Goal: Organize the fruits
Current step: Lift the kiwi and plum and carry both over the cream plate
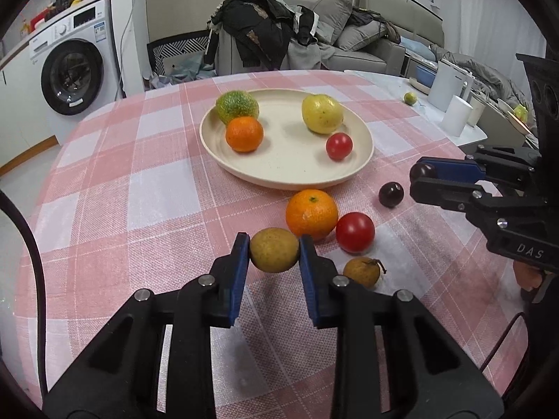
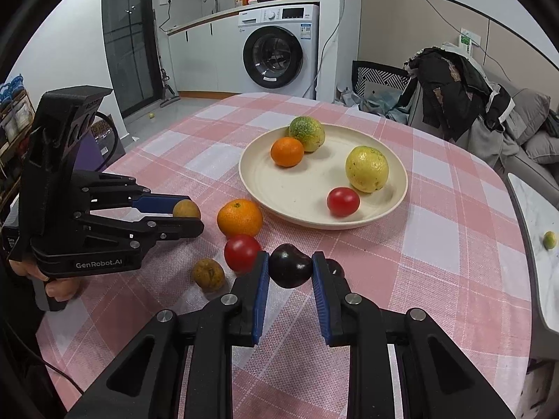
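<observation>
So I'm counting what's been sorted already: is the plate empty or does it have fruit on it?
Not empty. The plate holds four fruits: a green one, a small orange, a yellow one and a red tomato.

Bright, even indoor light from overhead. Soft short shadows under fruit on plate [image 1: 286,171] and table [image 2: 454,244]. Sharp centre focus. Strong fisheye bending, black vignette at corners. Slight glare on tomato [image 1: 355,232].

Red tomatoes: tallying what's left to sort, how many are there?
2: one red tomato lies on the plate, the other tomato on the tablecloth beside the large orange.
</observation>
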### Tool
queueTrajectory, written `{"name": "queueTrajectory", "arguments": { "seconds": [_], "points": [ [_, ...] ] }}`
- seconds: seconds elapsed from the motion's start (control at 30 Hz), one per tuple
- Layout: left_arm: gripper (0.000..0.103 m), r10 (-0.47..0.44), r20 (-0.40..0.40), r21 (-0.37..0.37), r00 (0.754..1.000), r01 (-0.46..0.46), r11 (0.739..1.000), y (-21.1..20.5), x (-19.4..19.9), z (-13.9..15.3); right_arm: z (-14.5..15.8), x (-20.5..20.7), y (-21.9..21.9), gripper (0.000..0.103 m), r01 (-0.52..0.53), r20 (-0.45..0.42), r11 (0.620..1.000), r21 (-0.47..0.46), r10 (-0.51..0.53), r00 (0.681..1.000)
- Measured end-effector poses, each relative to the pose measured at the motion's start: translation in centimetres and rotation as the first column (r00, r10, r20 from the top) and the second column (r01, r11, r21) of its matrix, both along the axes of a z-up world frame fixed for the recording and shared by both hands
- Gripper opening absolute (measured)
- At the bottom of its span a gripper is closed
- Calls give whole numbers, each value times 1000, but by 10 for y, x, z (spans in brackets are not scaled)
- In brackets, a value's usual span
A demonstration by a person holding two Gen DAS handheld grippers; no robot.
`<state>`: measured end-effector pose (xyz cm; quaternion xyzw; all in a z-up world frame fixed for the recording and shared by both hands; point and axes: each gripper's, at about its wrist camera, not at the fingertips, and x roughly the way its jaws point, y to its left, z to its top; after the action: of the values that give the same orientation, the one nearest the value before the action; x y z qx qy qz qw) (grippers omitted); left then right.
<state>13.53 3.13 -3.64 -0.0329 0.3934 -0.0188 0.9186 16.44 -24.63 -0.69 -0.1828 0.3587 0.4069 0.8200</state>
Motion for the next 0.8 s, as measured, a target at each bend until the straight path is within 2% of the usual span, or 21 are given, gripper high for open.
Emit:
{"name": "queueTrajectory", "arguments": {
  "seconds": [0.43, 0.8],
  "points": [
    [25, 16, 85, 9, 996, -17, 1000, -1, 13, 26, 28, 15, -8, 25, 80, 19, 987, 137, -83, 996],
    [26, 31, 119, 20, 992, -33, 999, -2, 42, 31, 33, 45, 3, 25, 116, -2, 980, 159, -118, 993]
  ]
}}
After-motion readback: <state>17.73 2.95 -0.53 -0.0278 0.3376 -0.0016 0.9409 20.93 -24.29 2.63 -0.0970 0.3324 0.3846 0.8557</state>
